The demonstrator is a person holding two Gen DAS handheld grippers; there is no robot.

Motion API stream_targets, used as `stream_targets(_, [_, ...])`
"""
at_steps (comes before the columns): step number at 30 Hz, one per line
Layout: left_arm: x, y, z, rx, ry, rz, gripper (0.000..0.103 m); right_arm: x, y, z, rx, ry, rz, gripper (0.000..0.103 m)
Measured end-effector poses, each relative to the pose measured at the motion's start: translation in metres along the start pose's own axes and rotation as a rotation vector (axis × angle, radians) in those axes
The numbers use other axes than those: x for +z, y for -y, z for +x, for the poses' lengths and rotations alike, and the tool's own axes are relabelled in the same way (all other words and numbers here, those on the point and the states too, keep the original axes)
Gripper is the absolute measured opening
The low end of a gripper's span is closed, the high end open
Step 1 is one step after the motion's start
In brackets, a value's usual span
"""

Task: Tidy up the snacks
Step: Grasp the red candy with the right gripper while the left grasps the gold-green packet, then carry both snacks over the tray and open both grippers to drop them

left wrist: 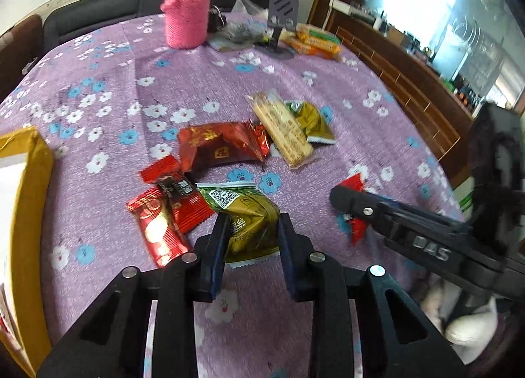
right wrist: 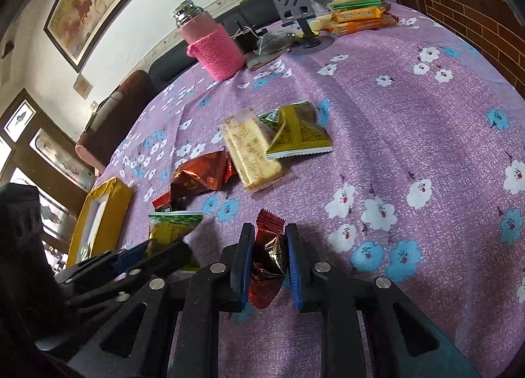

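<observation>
Several snack packets lie on the purple flowered tablecloth (left wrist: 98, 82). My left gripper (left wrist: 252, 223) is shut on a green-gold packet (left wrist: 242, 204), which is crumpled between the pads. Just left of it lie two red packets (left wrist: 157, 230). Beyond them are a larger red packet (left wrist: 220, 145), a beige biscuit pack (left wrist: 285, 130) and a second green-gold packet (left wrist: 311, 122). My right gripper (right wrist: 269, 230) is shut on a small red foil packet (right wrist: 267, 266); in the left wrist view the right gripper (left wrist: 347, 204) shows at the right with red foil in its tips.
A yellow box (left wrist: 32, 181) stands open at the table's left edge. At the far side are a bottle in a pink knitted sleeve (left wrist: 187, 13), a grey phone stand (left wrist: 282, 17) and orange biscuit packs (left wrist: 318, 40). A wooden cabinet (left wrist: 410, 89) runs along the right.
</observation>
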State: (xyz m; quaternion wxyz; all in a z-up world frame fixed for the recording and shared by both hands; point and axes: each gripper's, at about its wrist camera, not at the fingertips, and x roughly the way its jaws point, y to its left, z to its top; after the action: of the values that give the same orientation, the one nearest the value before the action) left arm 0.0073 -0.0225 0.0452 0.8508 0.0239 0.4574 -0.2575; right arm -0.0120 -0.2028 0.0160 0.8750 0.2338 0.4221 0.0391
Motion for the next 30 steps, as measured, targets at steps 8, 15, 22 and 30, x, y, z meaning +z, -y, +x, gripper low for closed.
stream_targets(8, [-0.020, -0.018, -0.055, -0.008, 0.089, -0.059, 0.026, -0.002, -0.004, 0.000, 0.021, 0.006, -0.009, 0.020])
stream_targets(15, [-0.048, -0.078, -0.126, 0.083, 0.188, -0.176, 0.027, -0.008, -0.019, -0.004, 0.044, 0.052, -0.059, 0.020])
stream_targets(22, [-0.073, -0.160, -0.175, 0.213, 0.219, -0.304, 0.027, -0.016, -0.075, -0.019, 0.140, 0.029, -0.133, 0.019])
stream_targets(30, [-0.078, -0.240, -0.165, 0.220, 0.174, -0.440, 0.027, -0.039, -0.222, 0.001, 0.322, -0.124, -0.347, 0.019])
